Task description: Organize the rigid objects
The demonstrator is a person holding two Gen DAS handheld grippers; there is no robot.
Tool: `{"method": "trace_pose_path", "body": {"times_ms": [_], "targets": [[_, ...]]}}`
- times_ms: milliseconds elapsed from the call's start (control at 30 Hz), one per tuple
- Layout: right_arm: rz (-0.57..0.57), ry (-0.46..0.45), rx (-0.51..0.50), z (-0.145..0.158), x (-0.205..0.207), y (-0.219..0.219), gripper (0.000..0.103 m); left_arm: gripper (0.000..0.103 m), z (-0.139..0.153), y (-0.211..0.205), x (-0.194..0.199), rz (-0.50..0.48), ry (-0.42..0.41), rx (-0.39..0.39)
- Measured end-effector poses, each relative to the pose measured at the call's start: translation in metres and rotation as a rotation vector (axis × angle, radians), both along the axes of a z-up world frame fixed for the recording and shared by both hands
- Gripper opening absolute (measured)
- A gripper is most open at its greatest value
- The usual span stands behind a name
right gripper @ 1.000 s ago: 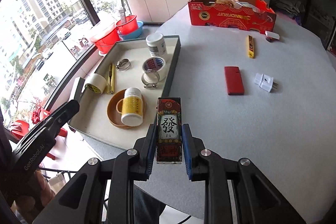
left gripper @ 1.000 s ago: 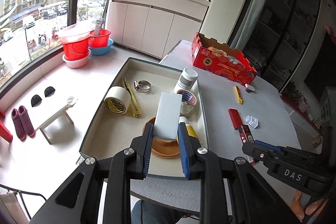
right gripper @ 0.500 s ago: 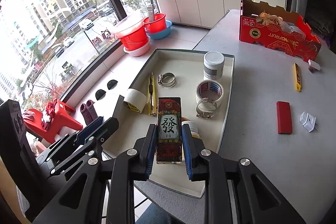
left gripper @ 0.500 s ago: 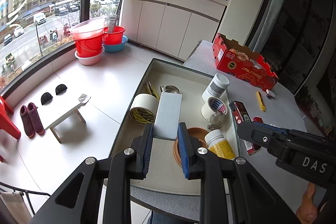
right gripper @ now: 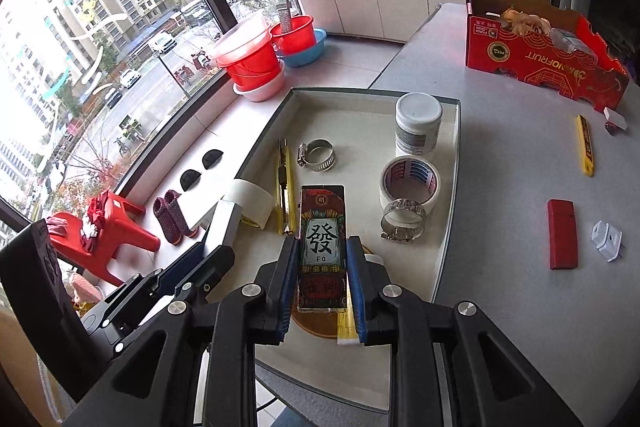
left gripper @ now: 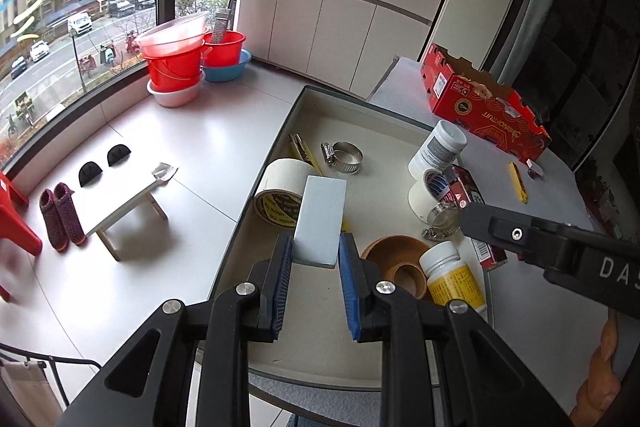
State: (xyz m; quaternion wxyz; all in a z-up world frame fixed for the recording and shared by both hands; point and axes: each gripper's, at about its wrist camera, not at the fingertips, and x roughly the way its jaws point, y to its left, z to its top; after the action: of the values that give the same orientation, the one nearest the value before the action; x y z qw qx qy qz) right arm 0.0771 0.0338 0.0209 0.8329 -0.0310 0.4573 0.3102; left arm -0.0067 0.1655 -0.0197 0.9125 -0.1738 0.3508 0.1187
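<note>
Two grippers are hovering above the tray (right gripper: 448,227) on the desk (right gripper: 500,187). The left gripper (left gripper: 314,279) is clamping a pale blue block (left gripper: 320,219), the right gripper (right gripper: 322,279) a decorated box (right gripper: 323,247). Both things are looking stiff, light and smooth-sided, so the jaws are pinching their long flat sides.

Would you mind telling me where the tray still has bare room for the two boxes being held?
The tray's far end is bare, between the hose clamp and white jar. Its middle strip beside the tape roll is bare too. The near end is crowded by the wooden dish and yellow bottle.
</note>
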Motion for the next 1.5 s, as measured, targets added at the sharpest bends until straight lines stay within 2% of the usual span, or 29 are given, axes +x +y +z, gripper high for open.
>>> {"method": "trace_pose_path", "body": {"times_ms": [400, 467, 500, 533, 567, 600, 667, 833, 1000, 1167, 1500], "targets": [[0.038, -0.001, -0.03, -0.012, 0.003, 0.018, 0.025, 0.028, -0.017, -0.013, 0.017, -0.028, 0.063, 0.022], [0.026, -0.003, -0.038, -0.013, 0.003, 0.016, 0.025, 0.047, -0.019, -0.014, 0.017, -0.027, 0.06, 0.019], [0.023, -0.004, -0.034, -0.013, 0.003, 0.016, 0.025, 0.071, -0.019, -0.015, 0.015, -0.02, 0.057, 0.02], [0.022, -0.005, -0.03, -0.013, 0.003, 0.015, 0.028, 0.086, -0.018, -0.015, 0.013, -0.009, 0.048, 0.024], [0.023, -0.006, -0.028, -0.012, 0.003, 0.014, 0.054, 0.087, -0.017, -0.015, 0.011, -0.003, 0.037, 0.027], [0.02, -0.012, -0.03, -0.011, 0.002, 0.013, 0.089, 0.088, -0.016, -0.014, 0.01, -0.002, 0.029, 0.025], [-0.03, -0.076, -0.041, -0.006, -0.001, 0.006, 0.093, 0.102, -0.015, -0.011, 0.011, 0.003, 0.046, 0.009], [-0.06, -0.129, -0.038, 0.001, -0.005, -0.011, 0.093, 0.102, -0.021, -0.012, 0.016, 0.021, 0.055, 0.013], [-0.089, -0.084, -0.053, -0.009, 0.0, -0.032, 0.093, 0.103, -0.021, -0.023, 0.017, 0.01, 0.067, 0.035], [-0.149, -0.094, -0.056, -0.01, 0.001, -0.06, 0.093, 0.103, -0.018, -0.034, 0.012, -0.016, 0.064, 0.025], [-0.315, 0.021, -0.042, -0.039, 0.012, -0.134, 0.093, 0.103, -0.013, -0.072, 0.002, -0.103, 0.056, 0.001]]}}
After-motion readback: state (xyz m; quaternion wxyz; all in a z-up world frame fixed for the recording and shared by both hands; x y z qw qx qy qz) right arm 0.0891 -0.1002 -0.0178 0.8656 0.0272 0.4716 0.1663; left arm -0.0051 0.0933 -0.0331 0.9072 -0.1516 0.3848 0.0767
